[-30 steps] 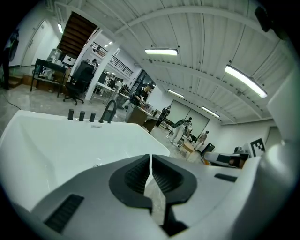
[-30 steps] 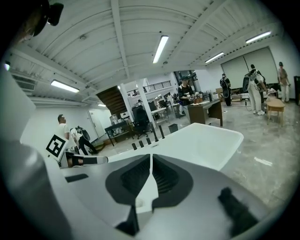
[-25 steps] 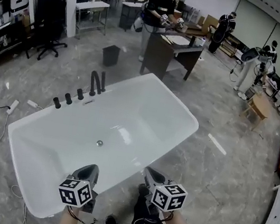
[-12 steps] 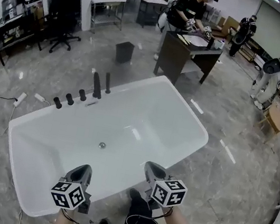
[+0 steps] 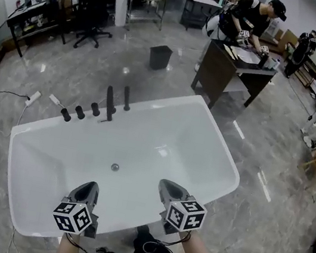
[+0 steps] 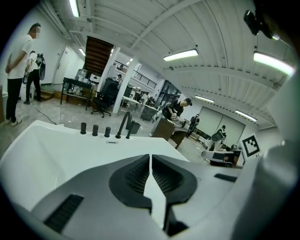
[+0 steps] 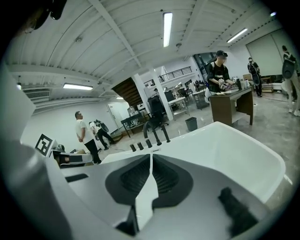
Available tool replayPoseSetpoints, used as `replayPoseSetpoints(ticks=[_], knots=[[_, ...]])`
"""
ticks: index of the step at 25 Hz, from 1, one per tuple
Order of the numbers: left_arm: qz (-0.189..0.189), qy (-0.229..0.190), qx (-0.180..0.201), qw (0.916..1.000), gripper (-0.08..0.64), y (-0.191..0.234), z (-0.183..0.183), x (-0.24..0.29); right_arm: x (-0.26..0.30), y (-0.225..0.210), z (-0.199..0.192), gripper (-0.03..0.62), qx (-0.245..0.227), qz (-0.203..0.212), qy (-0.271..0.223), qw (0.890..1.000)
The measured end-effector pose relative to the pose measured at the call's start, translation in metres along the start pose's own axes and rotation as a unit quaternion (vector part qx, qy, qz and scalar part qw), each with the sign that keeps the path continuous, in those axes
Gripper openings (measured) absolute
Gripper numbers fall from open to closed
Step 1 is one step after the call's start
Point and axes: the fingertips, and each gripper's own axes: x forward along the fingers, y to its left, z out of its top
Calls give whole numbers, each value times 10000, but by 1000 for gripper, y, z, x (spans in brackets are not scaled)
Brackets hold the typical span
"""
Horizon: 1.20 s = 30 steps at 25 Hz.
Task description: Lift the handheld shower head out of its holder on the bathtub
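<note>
at the near rim of the bathtub (image 5: 24,228), just in front of the person's forearms, the left gripper (image 5: 88,185) and the right gripper (image 5: 166,185) hang side by side, well apart from each other, both aimed across the basin and tipped a little downward. in the left gripper view the left gripper (image 6: 150,157) has its ribbed pads pressed together at the tip with nothing between them. the right gripper view shows the same for the right gripper (image 7: 151,157): pads together, holding nothing.

past the tips lies the white basin, with the drain (image 5: 115,167) on its floor near the middle.

on the far rim stands a row of black fittings: three short knobs (image 5: 79,112), then the tall spout (image 5: 109,103), and at the right end the handheld shower head (image 5: 126,98), a slim rod standing upright in its holder. it also shows in the left gripper view (image 6: 129,133) and the right gripper view (image 7: 165,133), just beside the arched spout. both grippers are well apart from it, with the whole basin between.

beyond the tub, on the grey marble floor, stand a dark bin (image 5: 160,56) and a dark desk (image 5: 230,75), where a person (image 5: 250,18) bends over the top.
</note>
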Motion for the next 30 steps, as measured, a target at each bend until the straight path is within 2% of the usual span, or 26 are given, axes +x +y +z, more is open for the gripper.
replayPoseSetpoints(ticks=[5,10,16,23,30], knots=[[290,-190,42,9994,26,-18,18,25,23,-29,12,29,-243,264,267,9990],[327,-271,7,9991,26,-24,18,32,45,-39,15,29,-403,361,433,9976],[346,-294,-153,9989,26,7,23,24,63,-20,16,29,-457,272,473,9975],[175,-385,-163,9990,26,50,31,25,85,-3,15,29,-617,-9,518,9967],[149,-409,-53,9990,26,83,46,43,109,0,38,29,-780,-203,300,9963]])
